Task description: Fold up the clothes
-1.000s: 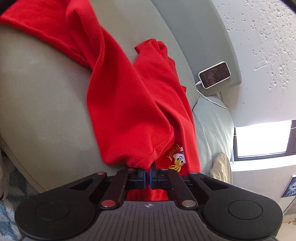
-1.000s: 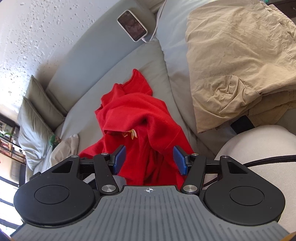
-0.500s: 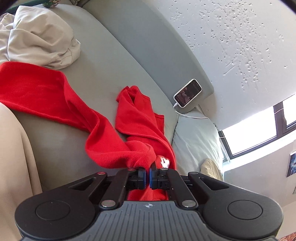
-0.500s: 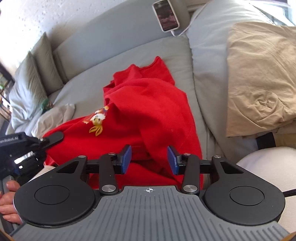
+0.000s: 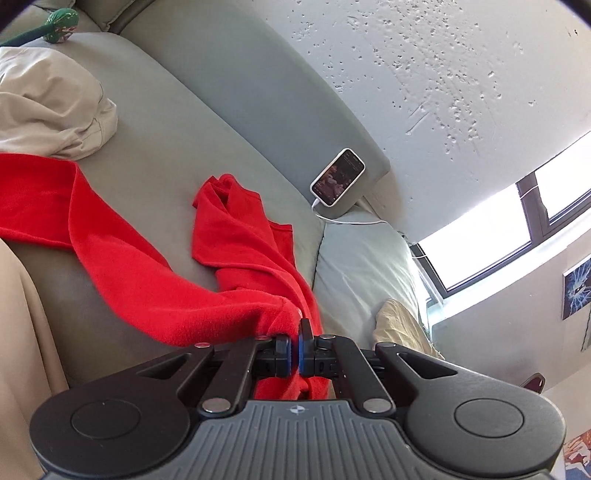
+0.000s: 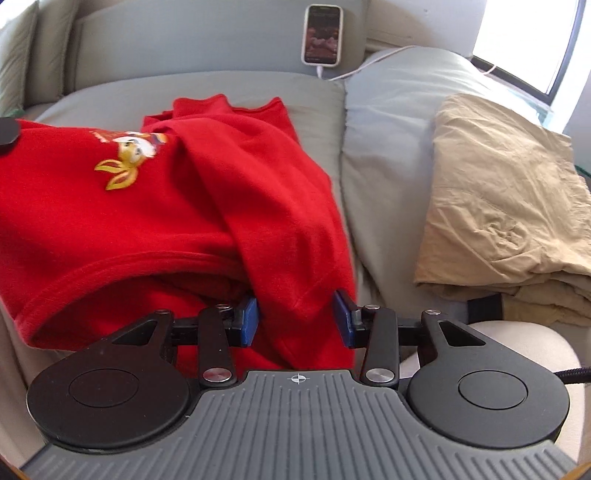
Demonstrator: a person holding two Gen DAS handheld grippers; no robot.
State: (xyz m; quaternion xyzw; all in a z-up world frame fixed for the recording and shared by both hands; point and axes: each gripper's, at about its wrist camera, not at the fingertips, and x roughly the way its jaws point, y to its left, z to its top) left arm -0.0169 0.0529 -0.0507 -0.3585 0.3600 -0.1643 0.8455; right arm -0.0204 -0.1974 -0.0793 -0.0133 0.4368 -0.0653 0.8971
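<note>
Red shirt [image 5: 155,295] is pinched tight in my left gripper [image 5: 294,349]; my right gripper [image 6: 295,321], spread, now straddles a hanging fold. I've dragged it nearer across the sofa [image 5: 155,140], so I can spread it flat.

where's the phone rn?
The phone leans upright against the sofa backrest, top centre in the right wrist view, cable plugged in, behind the red shirt; it sits centre-right in the left view.
</note>
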